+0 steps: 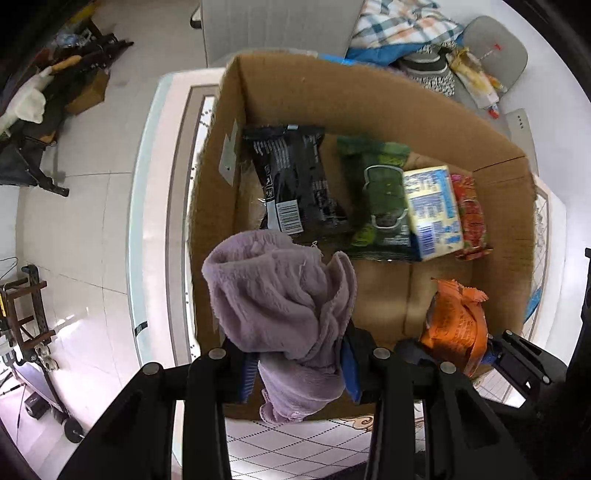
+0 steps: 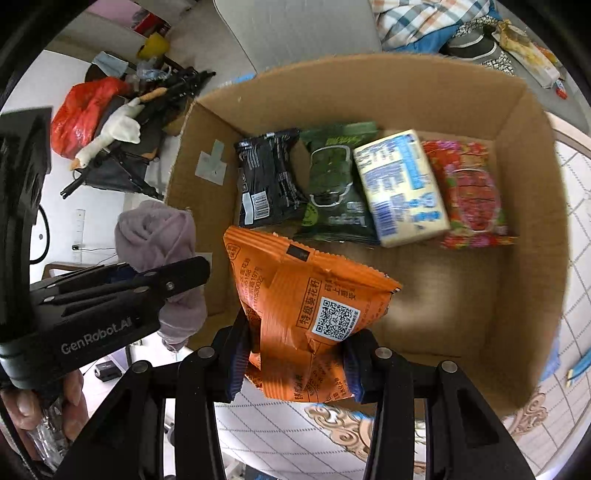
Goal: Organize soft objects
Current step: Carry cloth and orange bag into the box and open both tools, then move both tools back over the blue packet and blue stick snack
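Note:
My left gripper (image 1: 299, 369) is shut on a bunched lilac fleece cloth (image 1: 284, 295), held over the near left corner of an open cardboard box (image 1: 369, 96). My right gripper (image 2: 295, 363) is shut on an orange snack bag (image 2: 306, 295), hanging above the box's near edge. The right wrist view shows the lilac cloth (image 2: 159, 236) and the left gripper (image 2: 177, 273) at the box's left wall. The left wrist view catches the orange bag (image 1: 456, 325) at lower right. Inside the box lie a black packet (image 2: 266, 181), a green packet (image 2: 332, 181), a white and blue pack (image 2: 402, 184) and a red packet (image 2: 472, 192).
The box (image 2: 532, 206) stands on a table with a patterned cloth (image 2: 295, 443). Behind it a chair holds a plaid cloth (image 1: 402, 22) and shoes. On the floor at left lie a red bag (image 2: 81, 110), a white goose toy (image 2: 110, 136) and black stands. A hand (image 2: 22, 406) grips the left tool.

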Demonstrator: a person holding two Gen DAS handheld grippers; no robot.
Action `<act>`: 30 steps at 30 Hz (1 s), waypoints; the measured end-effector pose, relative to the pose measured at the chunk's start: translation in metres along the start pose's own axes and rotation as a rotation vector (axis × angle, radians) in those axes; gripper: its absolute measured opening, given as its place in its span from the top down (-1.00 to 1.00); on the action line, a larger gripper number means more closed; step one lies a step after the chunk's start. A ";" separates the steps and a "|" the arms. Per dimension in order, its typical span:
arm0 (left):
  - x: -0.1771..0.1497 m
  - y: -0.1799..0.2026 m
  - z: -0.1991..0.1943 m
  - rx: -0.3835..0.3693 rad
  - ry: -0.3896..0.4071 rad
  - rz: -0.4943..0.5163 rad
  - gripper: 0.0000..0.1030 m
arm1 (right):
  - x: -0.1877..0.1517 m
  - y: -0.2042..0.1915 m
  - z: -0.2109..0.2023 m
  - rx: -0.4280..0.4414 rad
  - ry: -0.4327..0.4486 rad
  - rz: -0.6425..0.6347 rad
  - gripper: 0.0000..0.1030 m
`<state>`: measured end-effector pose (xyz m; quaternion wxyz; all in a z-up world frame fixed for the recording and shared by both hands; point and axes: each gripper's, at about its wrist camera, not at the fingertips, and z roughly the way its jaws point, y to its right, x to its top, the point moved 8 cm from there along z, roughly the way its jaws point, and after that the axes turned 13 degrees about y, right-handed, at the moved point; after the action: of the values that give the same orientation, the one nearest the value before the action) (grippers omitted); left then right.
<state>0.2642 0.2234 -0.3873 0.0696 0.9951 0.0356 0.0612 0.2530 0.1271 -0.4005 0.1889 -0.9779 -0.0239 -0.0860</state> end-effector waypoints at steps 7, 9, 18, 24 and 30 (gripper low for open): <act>-0.003 -0.006 0.017 0.003 -0.072 0.007 0.26 | -0.002 -0.005 0.035 -0.004 -0.024 0.012 -0.01; -0.004 -0.007 0.018 -0.002 -0.084 -0.003 0.16 | -0.002 -0.005 0.041 -0.005 -0.028 0.024 -0.31; -0.002 -0.007 -0.003 0.005 -0.013 0.010 -0.37 | -0.007 0.008 0.034 -0.061 -0.026 0.016 -0.57; -0.003 -0.005 -0.024 0.028 0.052 0.022 -0.94 | -0.009 0.018 0.010 -0.108 -0.009 -0.006 -0.57; -0.014 0.007 -0.039 0.062 0.123 0.031 -0.94 | -0.008 0.033 -0.023 -0.212 0.067 -0.051 -1.00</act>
<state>0.2457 0.2211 -0.3494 0.0355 0.9915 0.0262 0.1222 0.2445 0.0877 -0.3926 0.0826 -0.9881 -0.0333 -0.1257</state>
